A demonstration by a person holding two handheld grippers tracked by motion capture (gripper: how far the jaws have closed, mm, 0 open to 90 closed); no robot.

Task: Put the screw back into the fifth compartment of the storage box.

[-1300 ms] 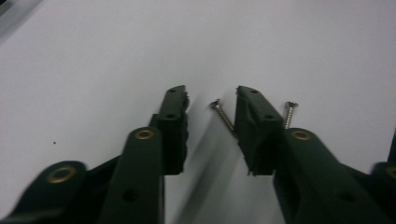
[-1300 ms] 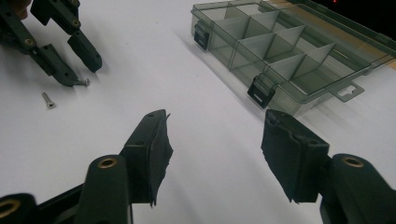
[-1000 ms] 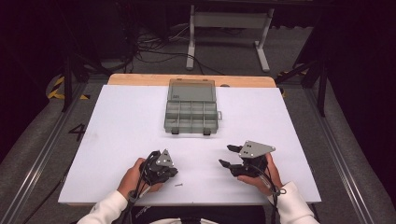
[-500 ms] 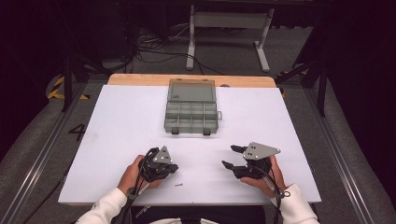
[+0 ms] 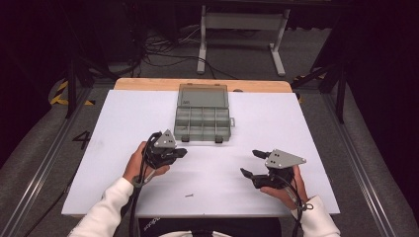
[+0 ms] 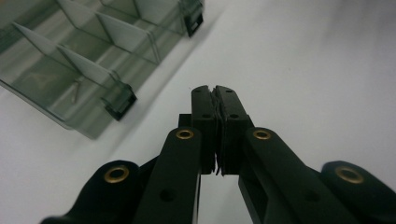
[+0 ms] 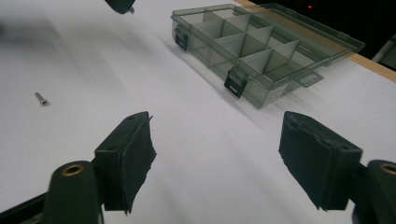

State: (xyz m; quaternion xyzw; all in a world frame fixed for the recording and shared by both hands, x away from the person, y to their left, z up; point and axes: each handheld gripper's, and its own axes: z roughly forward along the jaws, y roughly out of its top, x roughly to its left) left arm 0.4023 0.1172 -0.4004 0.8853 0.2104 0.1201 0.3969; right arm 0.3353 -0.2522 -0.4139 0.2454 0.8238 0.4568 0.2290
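Observation:
A clear grey compartment box (image 5: 202, 138) lies open at the middle back of the white board. My left gripper (image 5: 184, 152) hovers just before its front left latch, jaws shut (image 6: 215, 91). In the right gripper view a small pale screw tip (image 7: 132, 9) pokes from that gripper's jaws. One box compartment (image 6: 60, 88) holds a small screw (image 6: 77, 92). My right gripper (image 5: 251, 163) rests low at the front right. Its jaws (image 7: 217, 121) have just been opening and stand open with nothing between them. A loose screw (image 5: 188, 195) (image 7: 41, 98) lies near the front edge.
The box lid (image 5: 203, 95) lies flat behind the box, against the wooden strip (image 5: 148, 84) at the table's back edge. Bare white board (image 5: 123, 123) spreads on both sides of the box. Dark floor, cables and a stand lie beyond the table.
My left gripper has risen and moved forward from the front of the board to the box's front left corner. The right gripper's jaws have spread wider; that hand stayed put.

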